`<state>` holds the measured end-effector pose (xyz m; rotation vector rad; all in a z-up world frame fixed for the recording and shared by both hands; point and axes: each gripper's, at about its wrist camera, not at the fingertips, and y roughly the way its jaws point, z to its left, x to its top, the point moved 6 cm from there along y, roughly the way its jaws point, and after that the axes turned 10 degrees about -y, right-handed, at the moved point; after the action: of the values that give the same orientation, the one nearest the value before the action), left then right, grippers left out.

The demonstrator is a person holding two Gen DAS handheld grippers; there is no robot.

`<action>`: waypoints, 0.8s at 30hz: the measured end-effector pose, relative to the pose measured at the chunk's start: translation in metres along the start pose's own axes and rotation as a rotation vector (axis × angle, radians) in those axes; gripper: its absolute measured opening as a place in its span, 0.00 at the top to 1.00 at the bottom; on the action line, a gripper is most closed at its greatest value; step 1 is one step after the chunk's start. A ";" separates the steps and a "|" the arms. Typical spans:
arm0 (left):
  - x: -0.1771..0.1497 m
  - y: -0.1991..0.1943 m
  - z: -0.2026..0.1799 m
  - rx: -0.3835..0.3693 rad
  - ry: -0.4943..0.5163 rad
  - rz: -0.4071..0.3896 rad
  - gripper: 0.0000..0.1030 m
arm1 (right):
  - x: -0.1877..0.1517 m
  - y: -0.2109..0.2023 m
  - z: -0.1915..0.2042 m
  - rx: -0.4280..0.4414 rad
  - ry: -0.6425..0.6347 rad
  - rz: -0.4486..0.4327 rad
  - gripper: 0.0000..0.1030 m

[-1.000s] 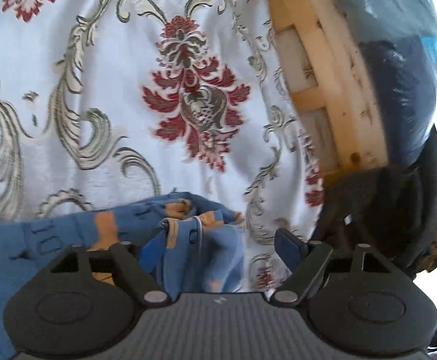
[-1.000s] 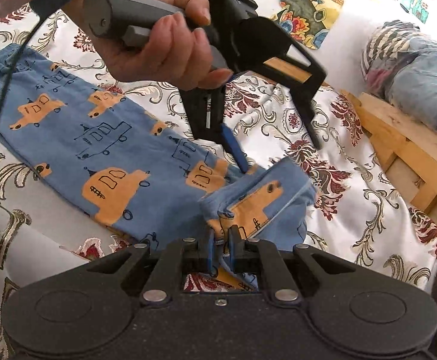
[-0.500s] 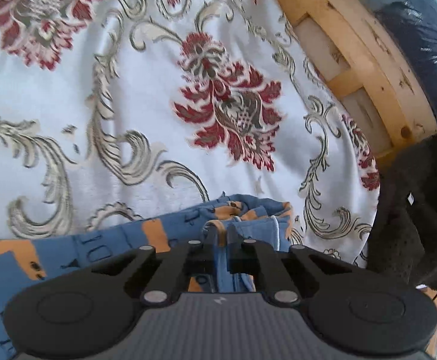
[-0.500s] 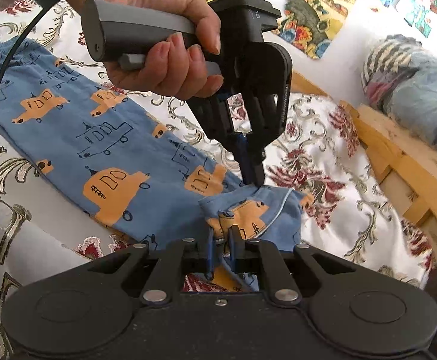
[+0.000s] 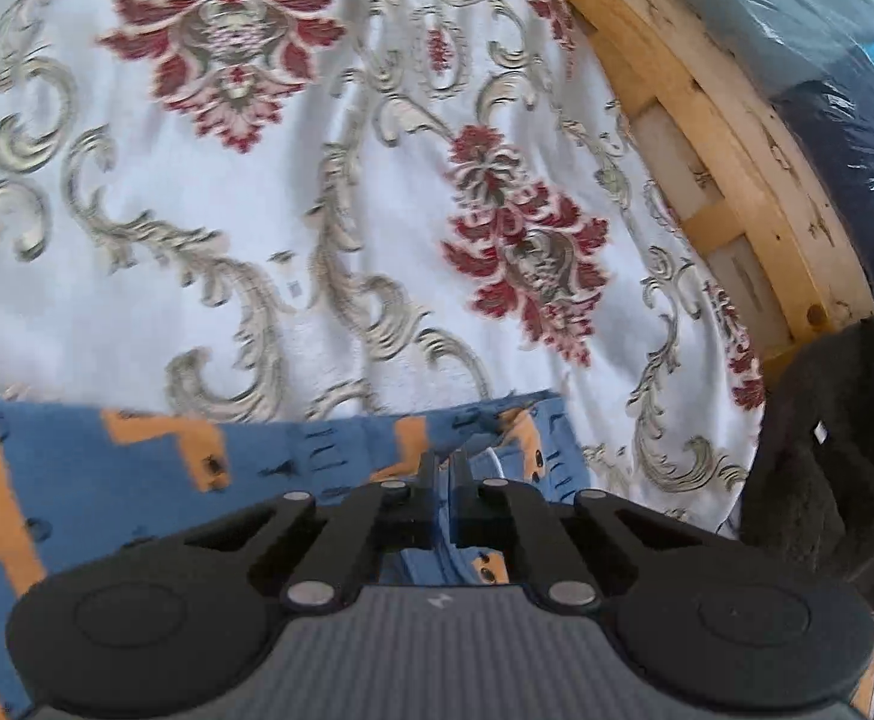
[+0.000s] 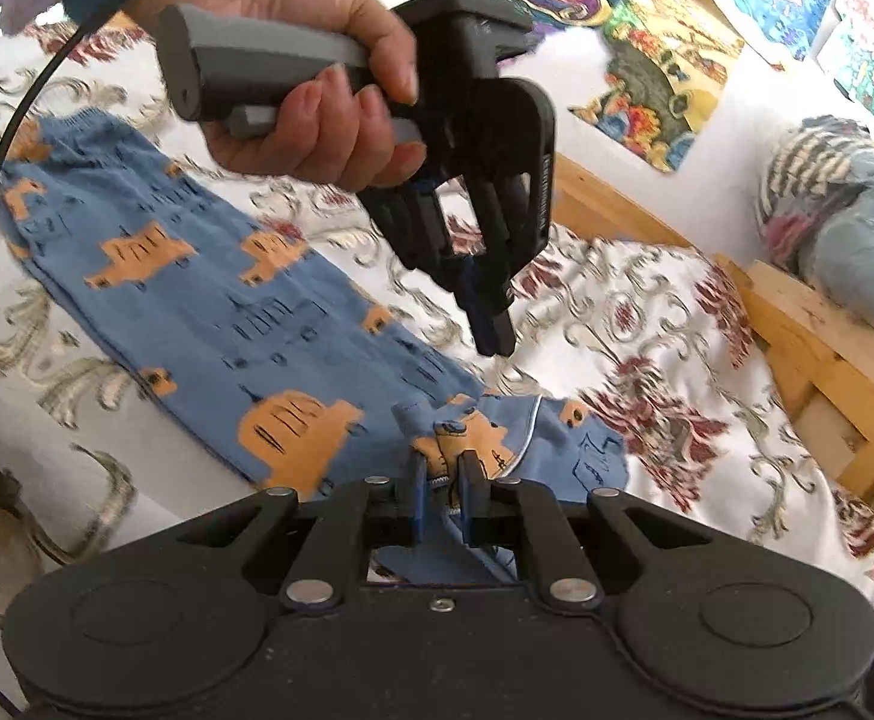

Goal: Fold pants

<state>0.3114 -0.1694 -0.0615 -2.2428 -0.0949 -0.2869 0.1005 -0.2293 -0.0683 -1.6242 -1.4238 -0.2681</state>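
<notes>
Blue pants (image 6: 215,306) with orange truck prints lie stretched out on a floral bedspread (image 6: 647,312). Their near end is bunched up, and my right gripper (image 6: 440,471) is shut on that bunched cloth. A hand (image 6: 323,120) holds my left gripper (image 6: 494,339) above the pants; its fingers are pressed together and nothing hangs from them. In the left wrist view the left gripper (image 5: 443,471) points down over the pants (image 5: 137,468), with a white cord just to its right.
A wooden bed frame (image 6: 809,324) runs along the right side, with wrapped bundles (image 6: 851,222) behind it. Colourful pictures (image 6: 659,78) hang on the wall. A dark fuzzy cloth (image 5: 833,468) lies at the bed's right edge. A black cable (image 6: 11,132) trails from the left gripper.
The left gripper went from open to shut down at the bunched end, then rose clear of the pants. The right gripper stayed shut on the bunched end.
</notes>
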 end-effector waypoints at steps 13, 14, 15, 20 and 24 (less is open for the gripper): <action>-0.032 0.024 0.040 -0.216 -0.298 0.153 0.28 | -0.003 -0.002 -0.021 0.100 0.313 -0.020 0.89; -0.032 0.028 0.043 -0.240 -0.338 0.153 0.28 | -0.004 -0.003 -0.022 0.105 0.322 -0.019 0.89; -0.032 0.031 0.045 -0.258 -0.371 0.146 0.28 | -0.004 -0.003 -0.021 0.112 0.325 -0.016 0.89; -0.032 0.036 0.040 -0.209 -0.338 0.104 0.72 | -0.006 -0.001 -0.019 0.128 0.317 0.002 0.88; -0.031 0.025 0.032 -0.148 -0.263 0.029 0.88 | -0.006 0.000 -0.016 0.127 0.295 0.009 0.88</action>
<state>0.2908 -0.1594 -0.1078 -2.4175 -0.1857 0.0197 0.1051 -0.2450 -0.0634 -1.4223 -1.1846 -0.3876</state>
